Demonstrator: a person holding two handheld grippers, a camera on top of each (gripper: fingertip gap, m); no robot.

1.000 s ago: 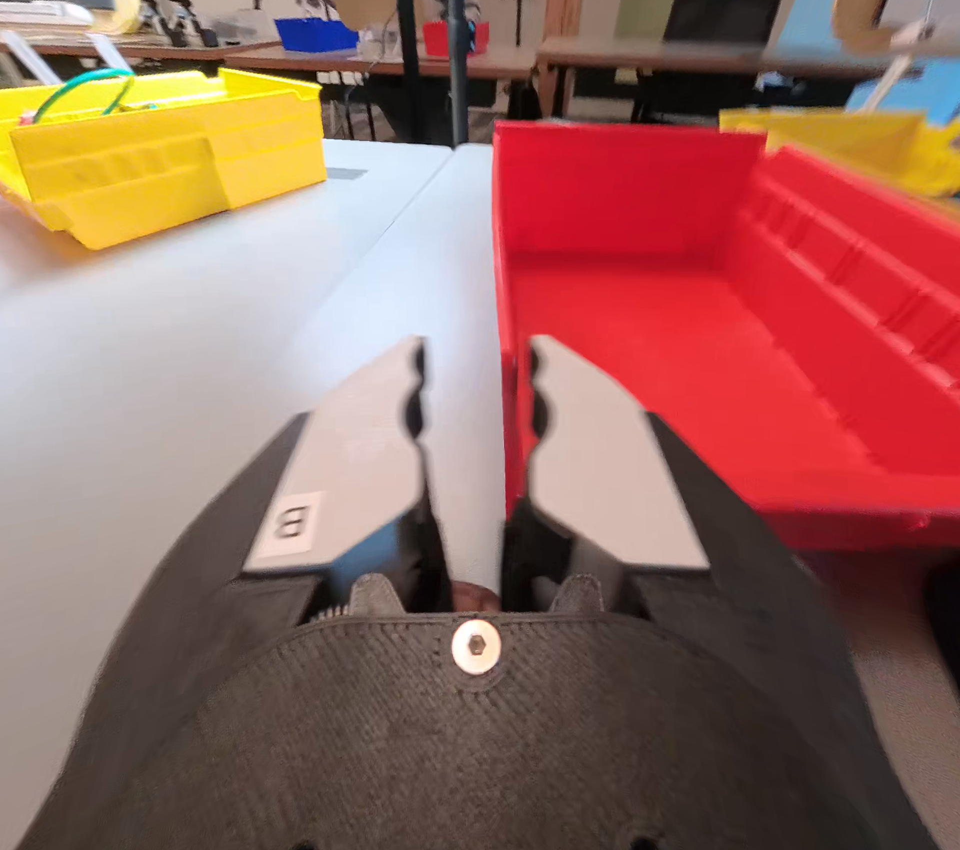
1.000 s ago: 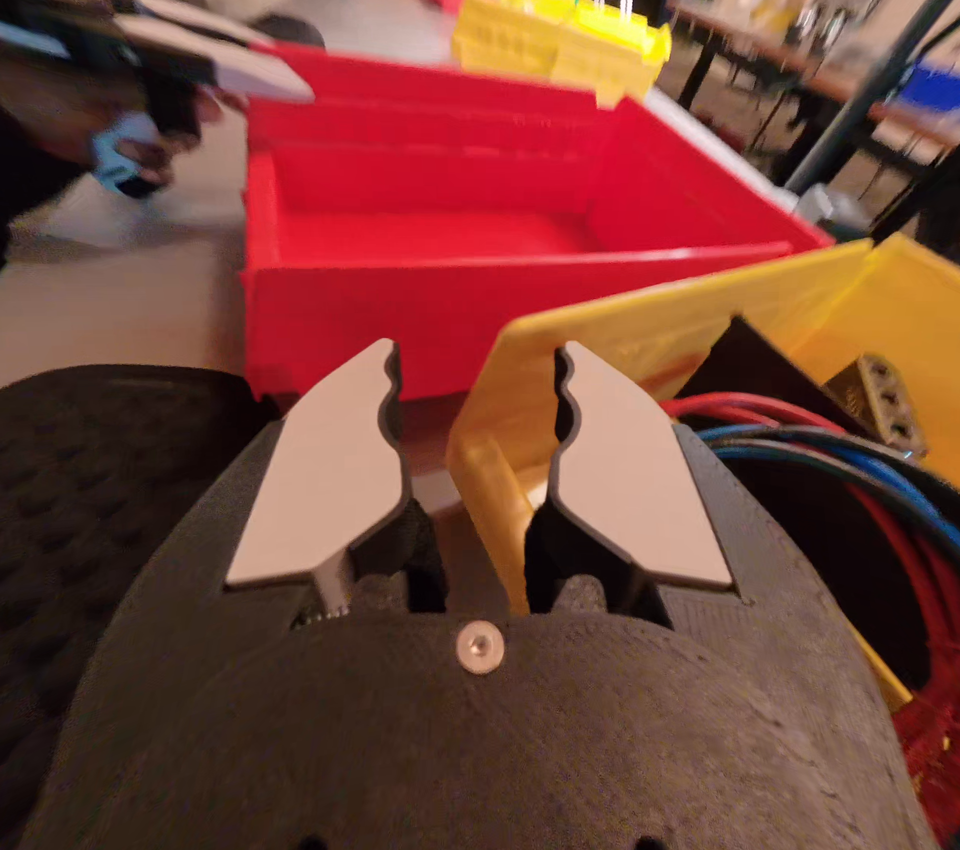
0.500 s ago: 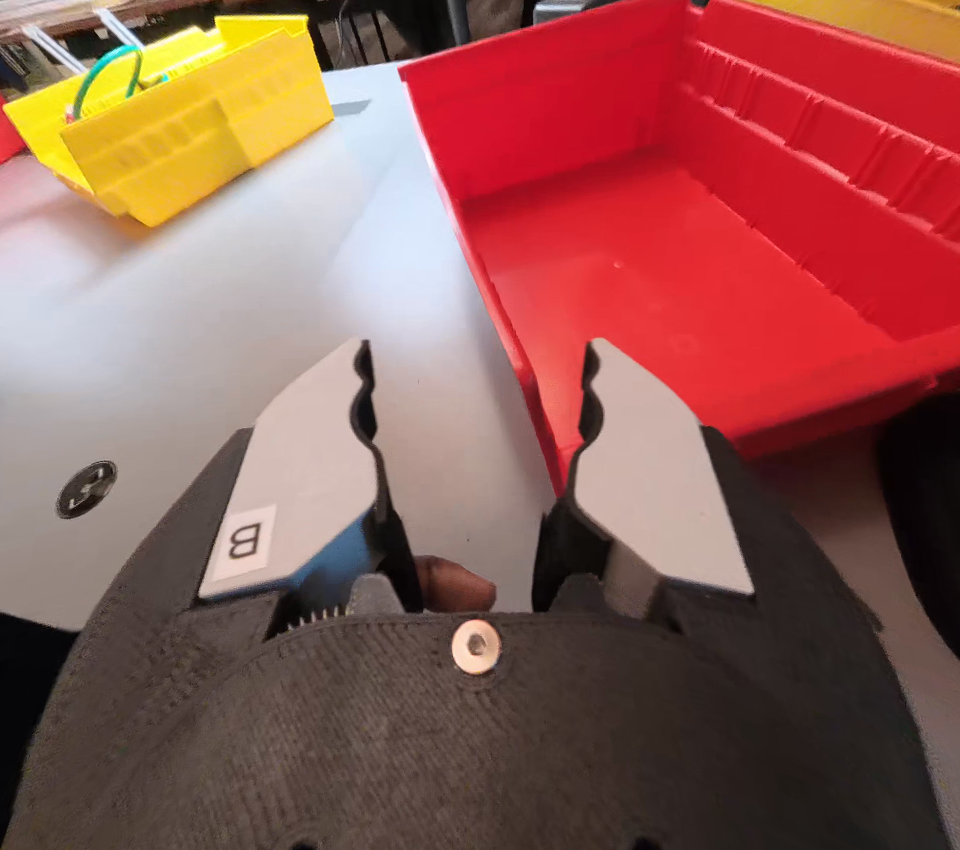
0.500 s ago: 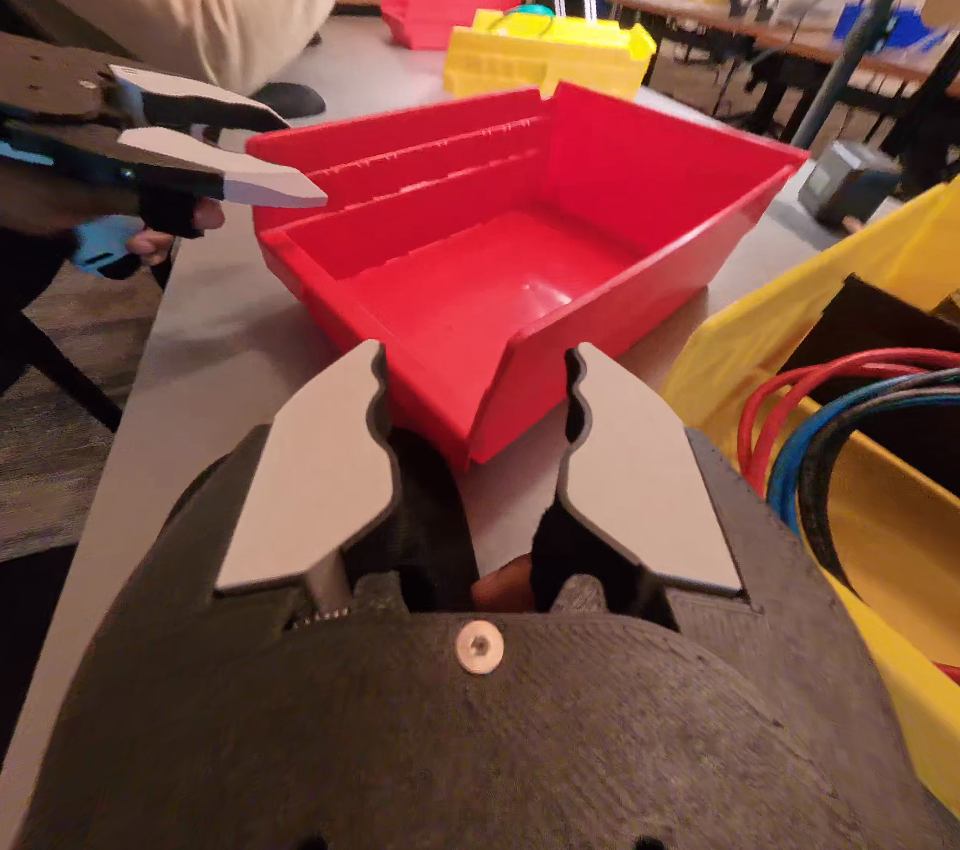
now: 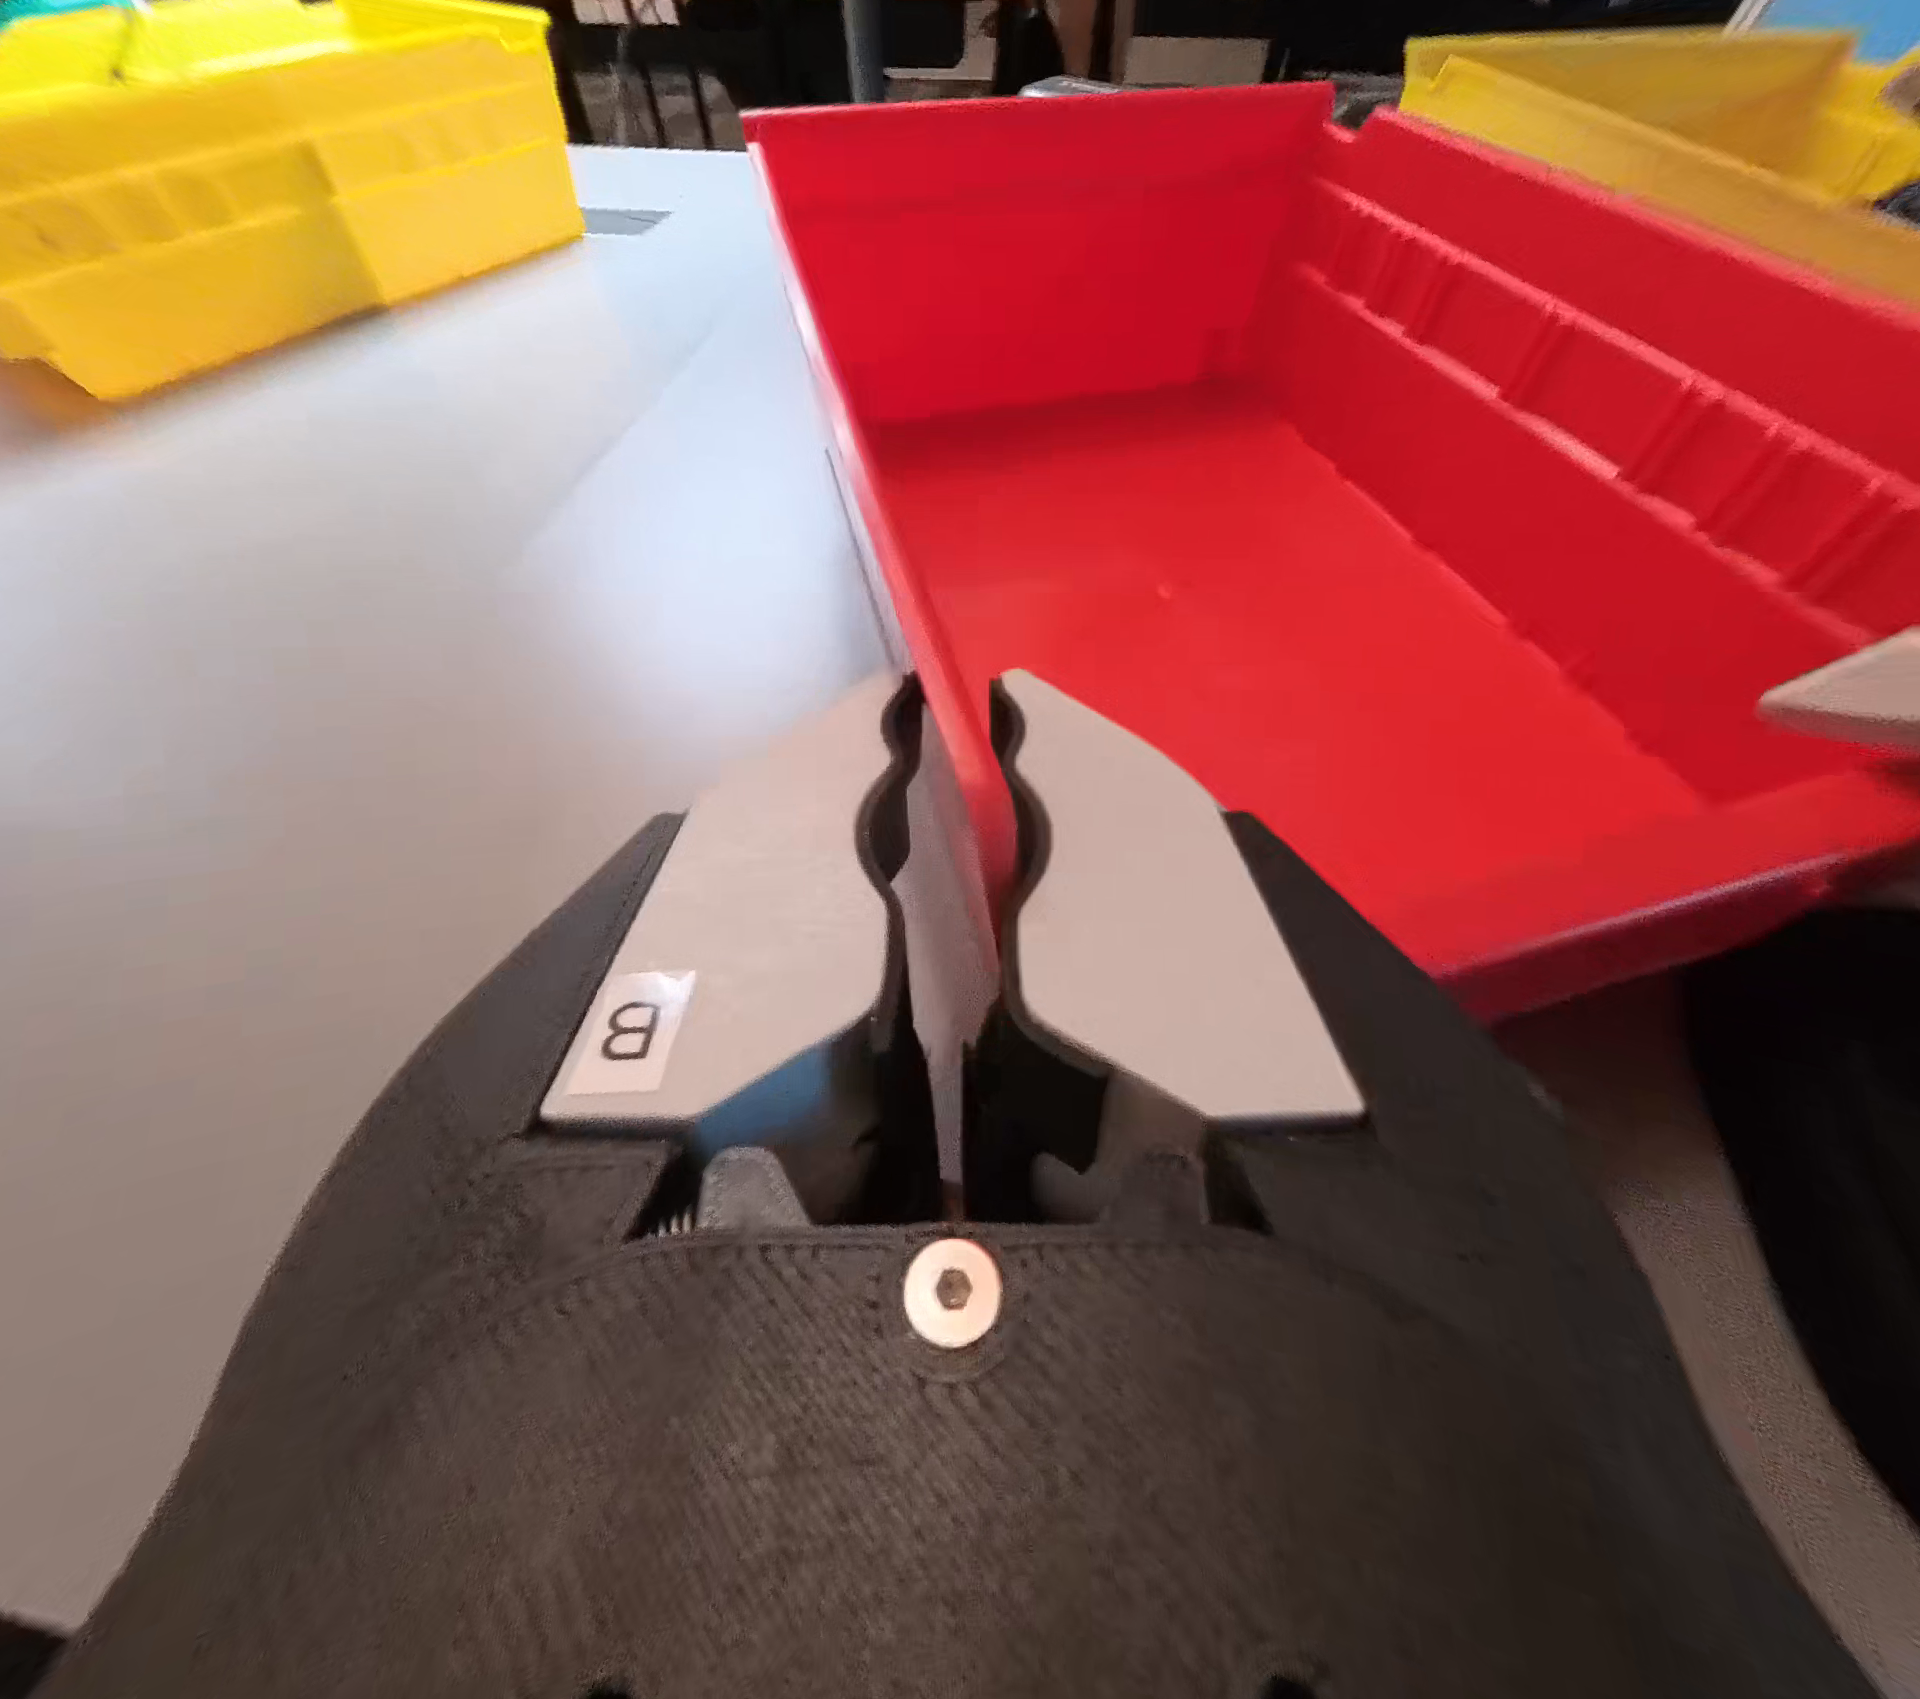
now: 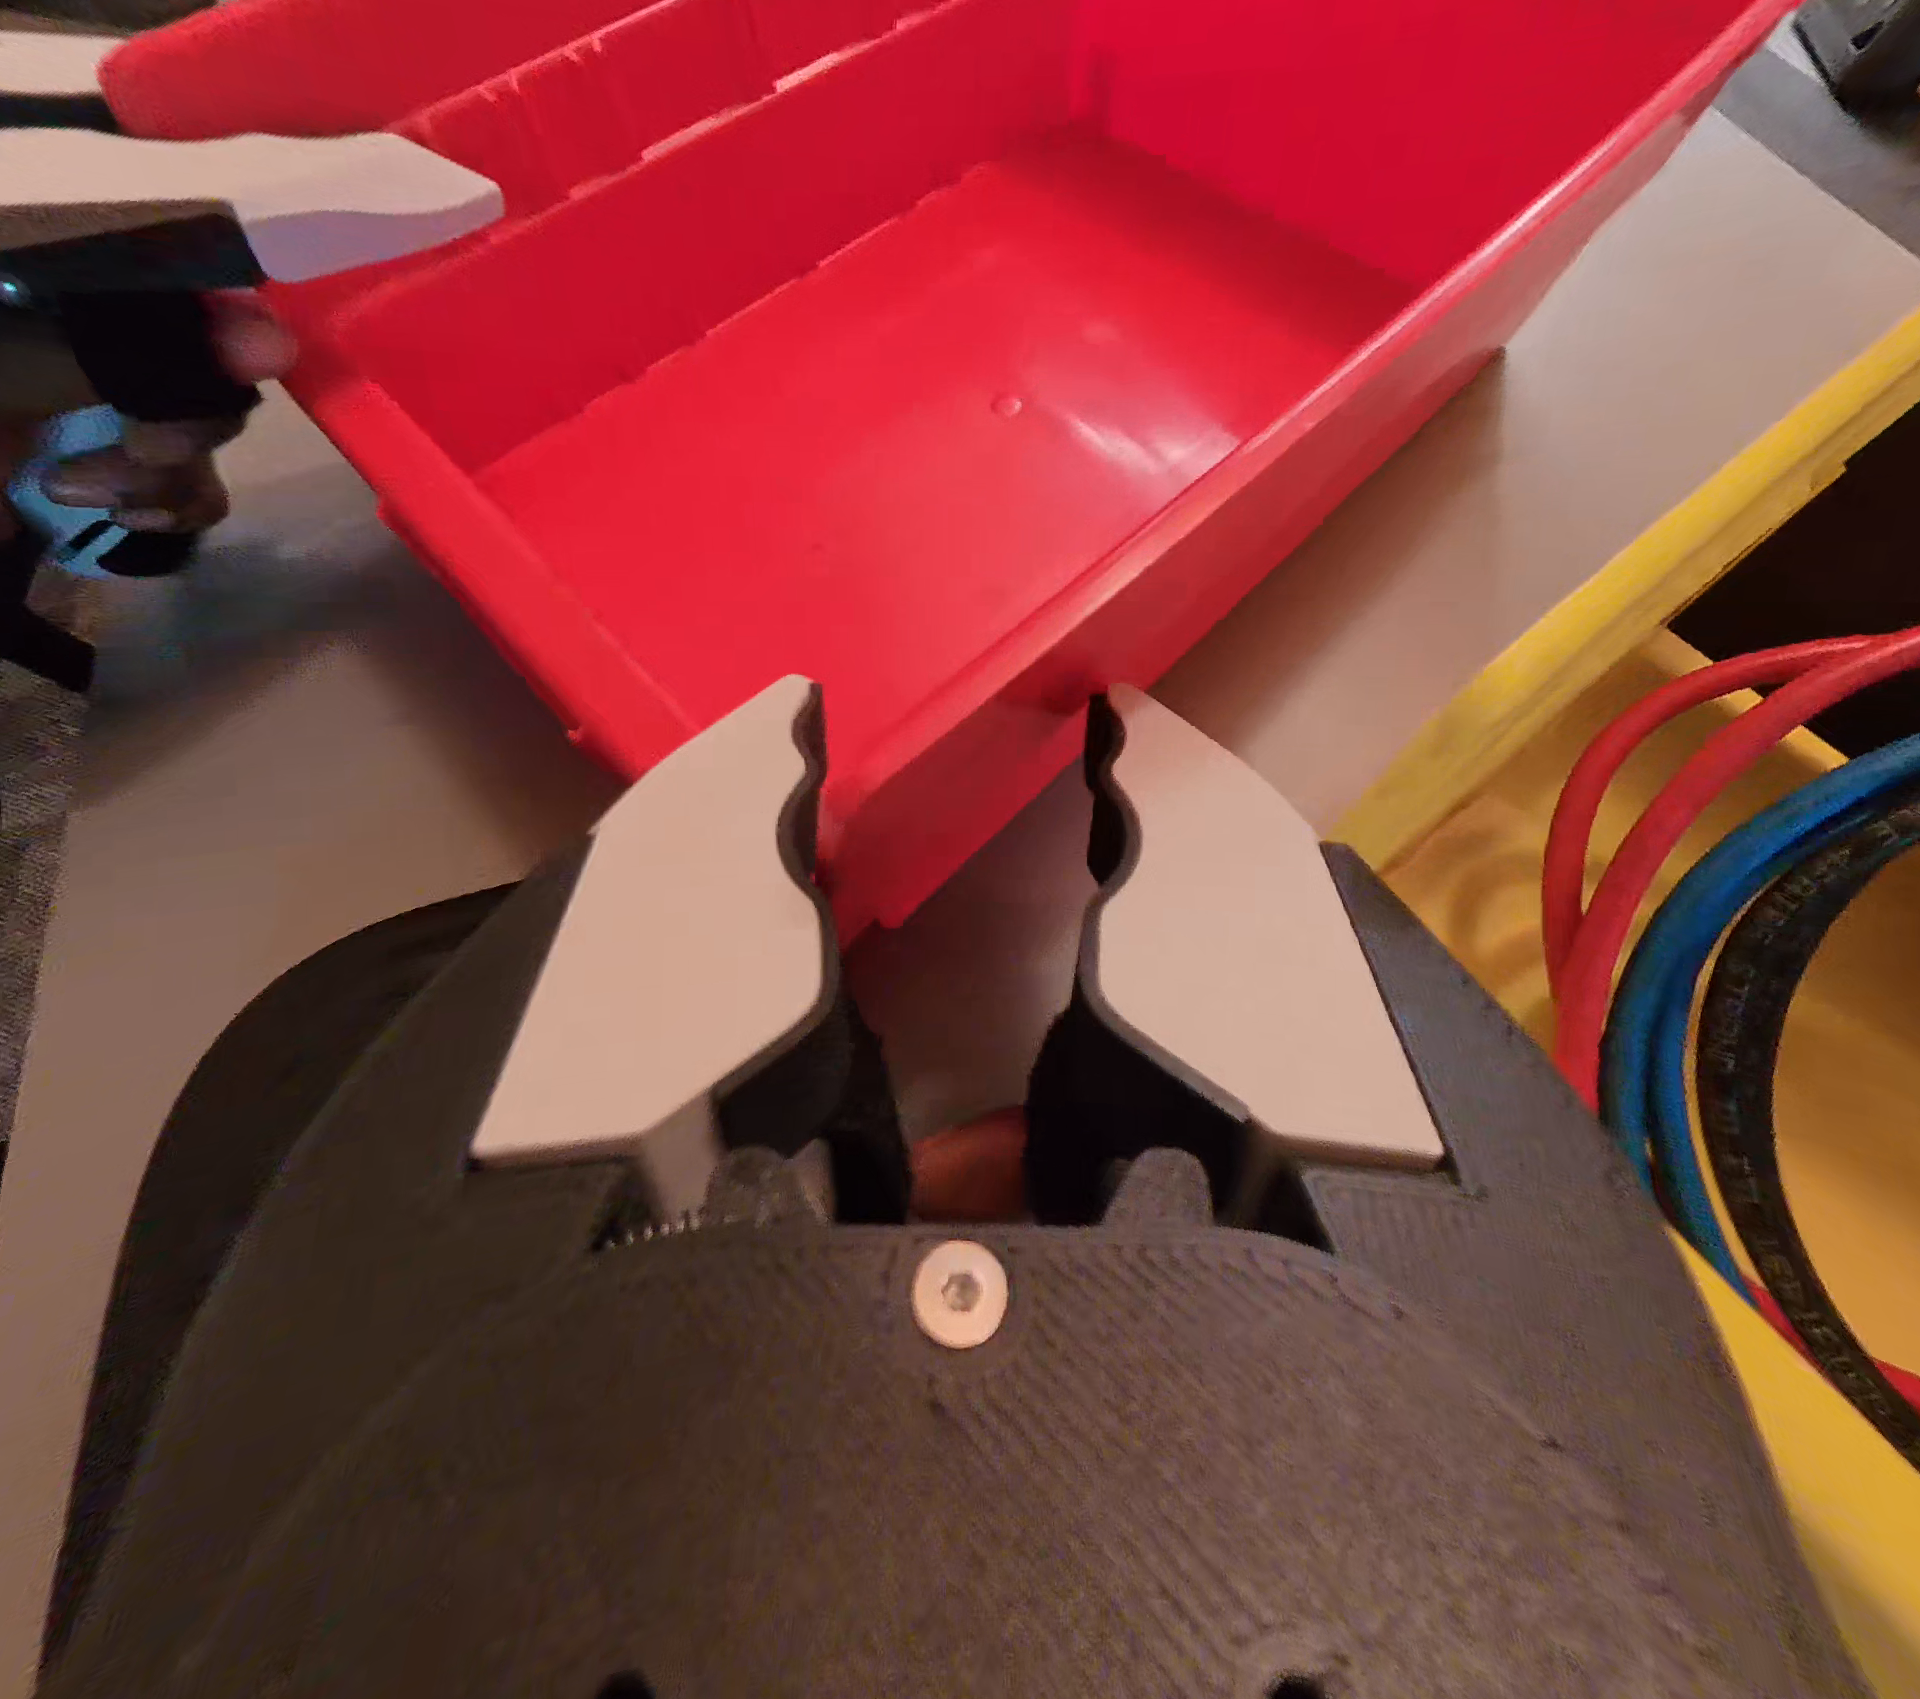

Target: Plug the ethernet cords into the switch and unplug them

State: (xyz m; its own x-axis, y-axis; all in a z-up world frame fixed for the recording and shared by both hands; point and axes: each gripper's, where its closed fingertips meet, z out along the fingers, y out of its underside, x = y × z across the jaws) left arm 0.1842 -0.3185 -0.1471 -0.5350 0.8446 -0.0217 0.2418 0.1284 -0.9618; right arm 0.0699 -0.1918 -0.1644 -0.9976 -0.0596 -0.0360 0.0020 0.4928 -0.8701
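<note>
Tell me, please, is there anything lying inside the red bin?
No, the red bin shows only its bare floor and walls in the right wrist view.

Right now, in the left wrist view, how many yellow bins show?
2 yellow bins: one far left on the table, one beyond the red bin; more may be hidden.

Bin on table, cords in bin at right

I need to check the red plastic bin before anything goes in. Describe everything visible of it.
The red plastic bin is an open-topped rectangular tray of glossy moulded plastic, empty, with ribbed slots along its long walls. It sits upright on the pale table. The left gripper is closed on one side wall; the right gripper straddles a front corner, open.
</note>
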